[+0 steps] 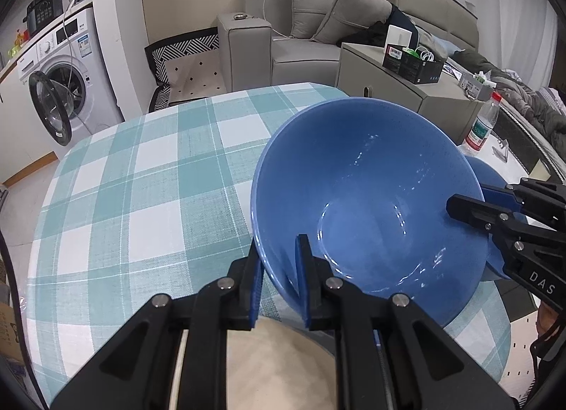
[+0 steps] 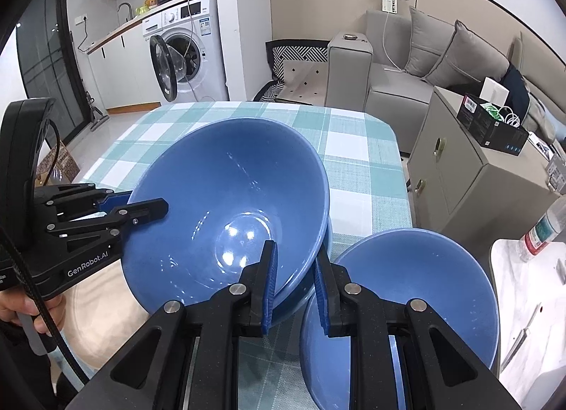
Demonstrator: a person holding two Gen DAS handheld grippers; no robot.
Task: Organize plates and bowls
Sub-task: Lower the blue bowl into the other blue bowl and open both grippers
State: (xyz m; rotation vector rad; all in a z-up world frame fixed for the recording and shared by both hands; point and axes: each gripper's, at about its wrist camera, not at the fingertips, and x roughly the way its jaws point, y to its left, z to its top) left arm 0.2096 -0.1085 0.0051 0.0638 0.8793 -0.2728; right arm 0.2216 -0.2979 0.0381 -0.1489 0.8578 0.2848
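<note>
Blue pads of the left gripper [image 1: 279, 275] are clamped on the near rim of a bowl [image 1: 368, 194], one pad inside, one outside. At the bowl's opposite rim the right gripper [image 2: 293, 286] is clamped the same way, so the bowl hangs tilted between them over the checked tablecloth [image 1: 148, 176]. Just right of it a second bowl [image 2: 417, 289] sits by the table edge. Farther right stands a bottle [image 1: 481, 125] on a white surface. Beyond are a grey sofa [image 2: 399, 80] and a washer [image 2: 191, 49] with its door open.
</note>
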